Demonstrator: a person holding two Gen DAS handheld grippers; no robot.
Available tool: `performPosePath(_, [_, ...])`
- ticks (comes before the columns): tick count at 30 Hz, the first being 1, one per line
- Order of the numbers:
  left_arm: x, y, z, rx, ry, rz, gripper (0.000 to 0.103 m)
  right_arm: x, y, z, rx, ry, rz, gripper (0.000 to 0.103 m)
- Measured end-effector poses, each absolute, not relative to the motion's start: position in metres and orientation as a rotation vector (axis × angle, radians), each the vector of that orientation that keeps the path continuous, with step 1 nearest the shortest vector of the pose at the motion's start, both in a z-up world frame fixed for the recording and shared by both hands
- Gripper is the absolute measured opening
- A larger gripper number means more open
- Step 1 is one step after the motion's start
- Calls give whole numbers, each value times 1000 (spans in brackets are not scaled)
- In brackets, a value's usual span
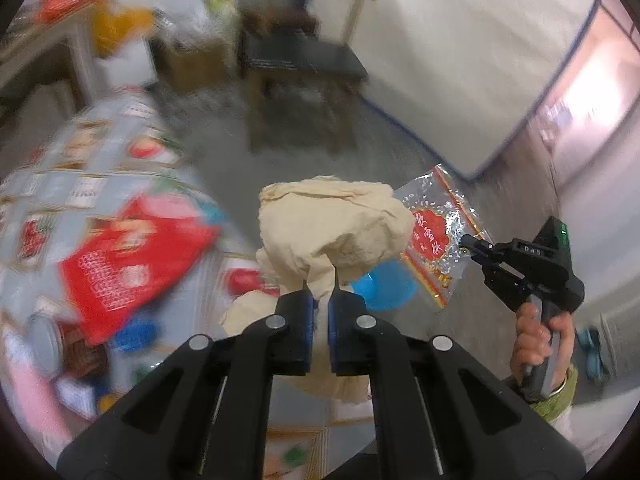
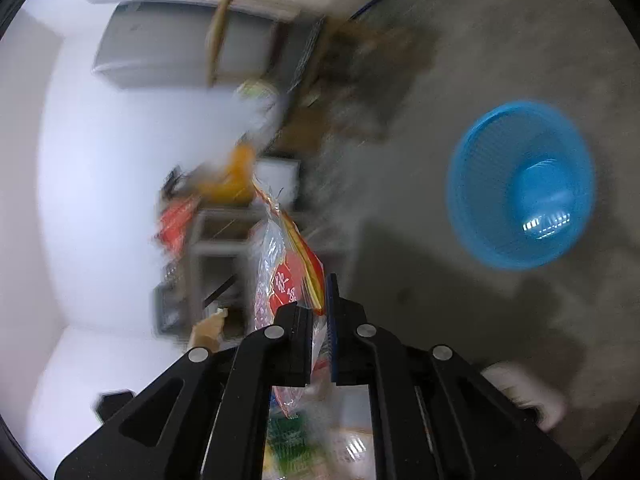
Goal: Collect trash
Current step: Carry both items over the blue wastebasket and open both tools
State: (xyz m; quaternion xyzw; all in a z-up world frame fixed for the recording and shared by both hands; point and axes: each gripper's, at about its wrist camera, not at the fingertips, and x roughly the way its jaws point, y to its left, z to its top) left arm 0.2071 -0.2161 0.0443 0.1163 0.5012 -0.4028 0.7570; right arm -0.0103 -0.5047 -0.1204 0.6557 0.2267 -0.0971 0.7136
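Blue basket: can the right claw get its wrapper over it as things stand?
Probably yes. The right claw grips the red-printed wrapper, and only bare floor shows between it and the blue basket.

1. The crumpled paper sits between the left gripper fingers, above the bench edge.
2. The plastic wrapper hangs from the right gripper, just right of the paper.
3. The basket stands on the floor, beyond the bench edge, below both.
4. A chair stands on the floor behind.
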Motion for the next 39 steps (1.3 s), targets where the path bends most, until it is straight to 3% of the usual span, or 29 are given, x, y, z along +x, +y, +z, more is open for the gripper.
performPosePath(7, [202, -342, -42, 448, 1277, -914, 5, -56, -536, -159, 1416, 536, -497, 6])
performPosePath(18, [199, -444, -129, 433, 1455, -933, 6, -48, -574, -216, 1388, 631, -694, 6])
performPosePath(19, [200, -449, -134, 424, 1460, -936, 10, -43, -578, -221, 1385, 636, -709, 6])
performPosePath(21, [203, -464, -145, 394, 1482, -949, 30, -30, -585, -229, 1379, 647, -723, 7])
performPosePath(22, [202, -467, -147, 388, 1489, -947, 50, -25, -587, -231, 1374, 653, -730, 7])
performPosePath(23, [204, -473, -150, 377, 1487, -935, 58, -21, -590, -234, 1370, 658, -732, 8])
performPosePath(26, [203, -476, -149, 347, 1467, -934, 61, -5, -601, -249, 1336, 710, -719, 10])
performPosePath(28, [203, -472, -144, 327, 1460, -937, 62, 7, -607, -266, 1317, 771, -717, 20])
performPosePath(30, [204, -465, -137, 320, 1443, -943, 64, 13, -610, -283, 1306, 832, -741, 40])
performPosePath(39, [200, -421, -69, 324, 1244, -993, 79, -16, -599, -291, 1309, 834, -794, 41])
